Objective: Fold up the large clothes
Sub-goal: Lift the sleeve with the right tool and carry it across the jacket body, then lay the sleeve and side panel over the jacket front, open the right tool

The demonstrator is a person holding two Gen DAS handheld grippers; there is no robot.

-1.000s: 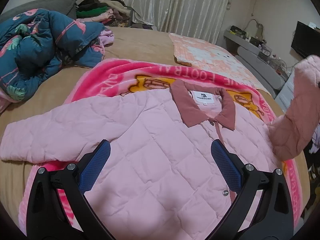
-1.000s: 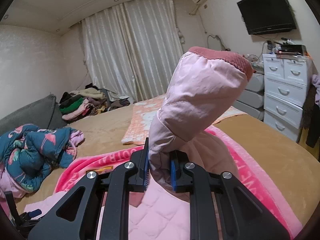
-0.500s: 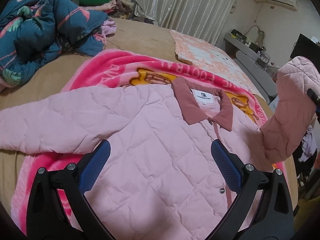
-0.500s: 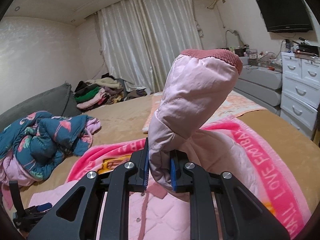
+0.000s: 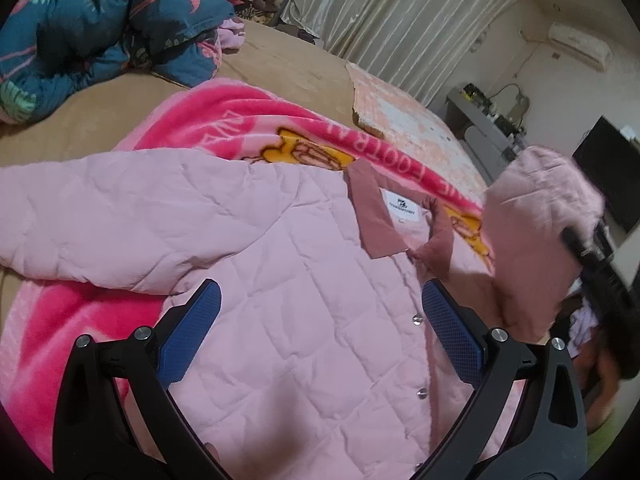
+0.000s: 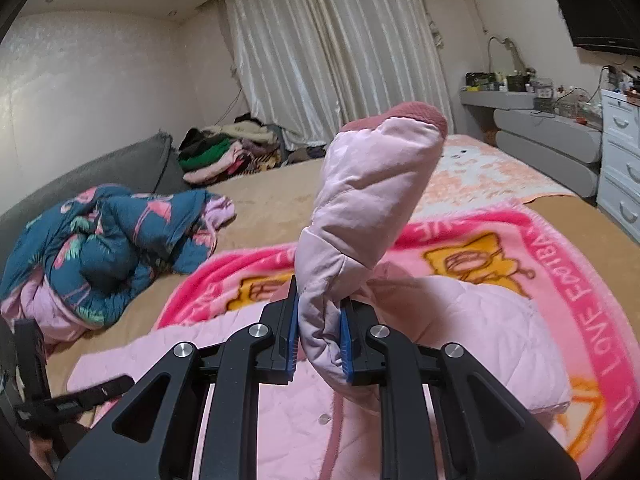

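A pink quilted jacket [image 5: 304,304] with a dusty-rose collar [image 5: 372,216] lies front up on a pink blanket [image 5: 224,120] on the bed. My left gripper [image 5: 320,336] is open and empty, hovering above the jacket's chest. My right gripper [image 6: 320,344] is shut on the jacket's right sleeve [image 6: 368,200], which stands up above the jacket with its rose cuff on top. That raised sleeve [image 5: 532,224] and the right gripper show at the right edge of the left wrist view. The other sleeve [image 5: 100,216] lies spread out to the left.
A crumpled teal flamingo-print quilt [image 6: 104,248] lies on the bed's left. A pile of clothes [image 6: 224,156] sits at the back by the curtains. A peach towel [image 6: 480,176] lies at the far right. White drawers [image 6: 620,168] stand beside the bed.
My right gripper has carried the raised sleeve inward over the jacket body. My left gripper has moved lower and closer to the jacket, still open.
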